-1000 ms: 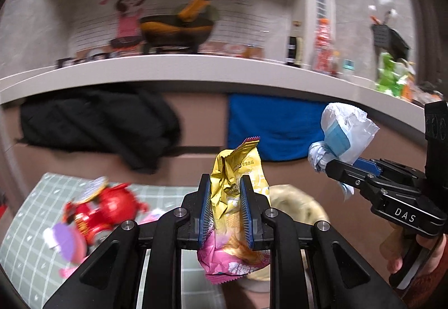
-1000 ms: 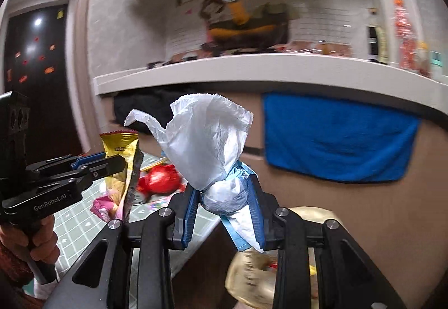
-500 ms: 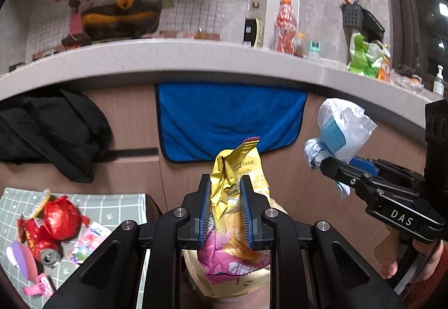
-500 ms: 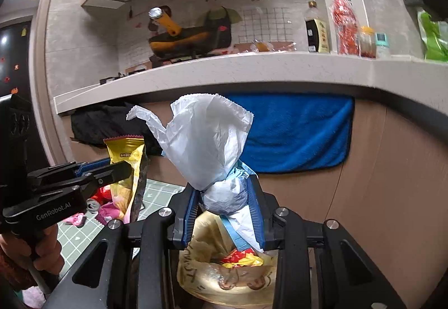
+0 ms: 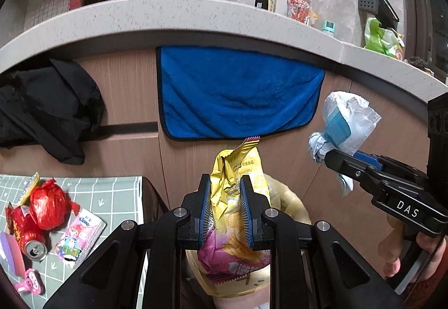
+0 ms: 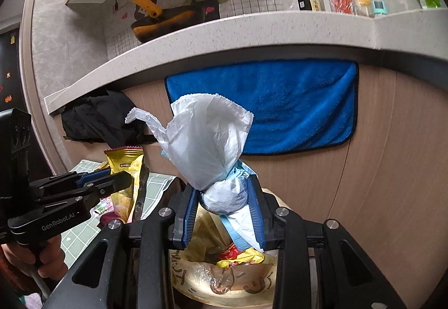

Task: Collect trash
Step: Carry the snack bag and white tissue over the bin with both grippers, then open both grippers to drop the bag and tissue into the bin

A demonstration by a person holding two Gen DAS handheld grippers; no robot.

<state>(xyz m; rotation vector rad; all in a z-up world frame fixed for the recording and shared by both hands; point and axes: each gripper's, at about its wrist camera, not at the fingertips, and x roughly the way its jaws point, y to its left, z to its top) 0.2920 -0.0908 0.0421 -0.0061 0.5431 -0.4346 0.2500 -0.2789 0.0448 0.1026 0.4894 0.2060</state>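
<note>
From the left wrist, our left gripper [image 5: 227,206] is clamped on a yellow and pink wrapper [image 5: 238,197], which stands up between the pads and hangs down over the yellowish bag [image 5: 291,205] below. To the right, our right gripper [image 5: 330,155] comes in from the side, clamped on a white wad [image 5: 347,121] with a blue strip through it. On the mat [image 5: 112,191] to the left lie a red can [image 5: 28,236], a red bundle [image 5: 47,205] and a tissue pack [image 5: 81,236], not yet collected.

From the right wrist, the right gripper [image 6: 222,206] pinches the wad [image 6: 207,141] at its knotted neck, with the loose top fanning above. The bag [image 6: 224,283] sits open directly beneath, some trash already inside. The left gripper [image 6: 123,177] with the wrapper [image 6: 126,169] is just beside, over the bag's left edge.

To drop cleanly, we should bring both loads lower and well inside the rim, then part the jaws fully. The wrapper is light and may cling to a pad or drift, so we release it low. We keep the two grippers apart so they don't knock.
</note>
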